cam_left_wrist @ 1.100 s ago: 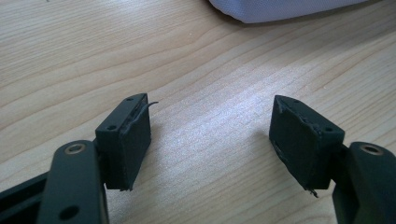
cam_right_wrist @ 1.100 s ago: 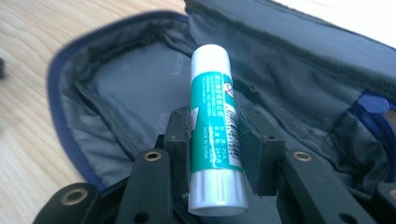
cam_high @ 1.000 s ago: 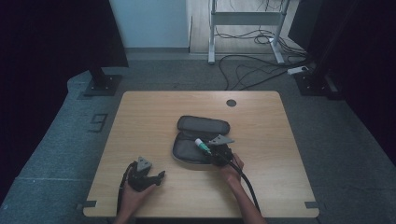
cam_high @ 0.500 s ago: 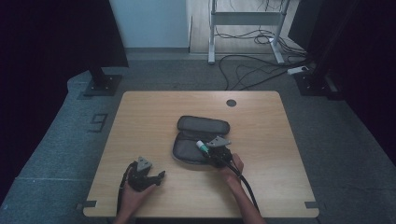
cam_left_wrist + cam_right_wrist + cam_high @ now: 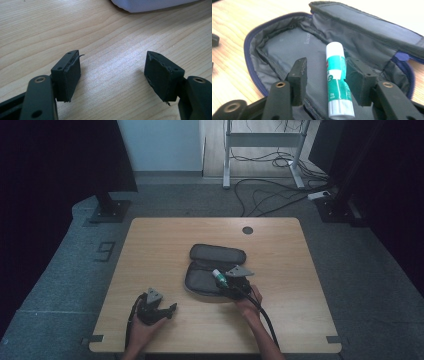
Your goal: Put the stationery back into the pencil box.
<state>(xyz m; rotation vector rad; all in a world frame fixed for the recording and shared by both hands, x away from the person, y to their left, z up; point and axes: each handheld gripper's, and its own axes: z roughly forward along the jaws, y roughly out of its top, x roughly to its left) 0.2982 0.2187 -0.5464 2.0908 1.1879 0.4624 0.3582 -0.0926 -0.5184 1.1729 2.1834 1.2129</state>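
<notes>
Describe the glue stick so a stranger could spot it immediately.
On the light wooden table, find the open dark grey zip pouch near the middle. Inside its nearer half lies a green-and-white glue stick, between the open jaws of the right gripper. It is the one bright, round thing against the grey lining.

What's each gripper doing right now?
Left gripper: open, empty, over the wooden table.
Right gripper: open, jaws just opening around the green-and-white glue stick in the grey zip case.
</notes>
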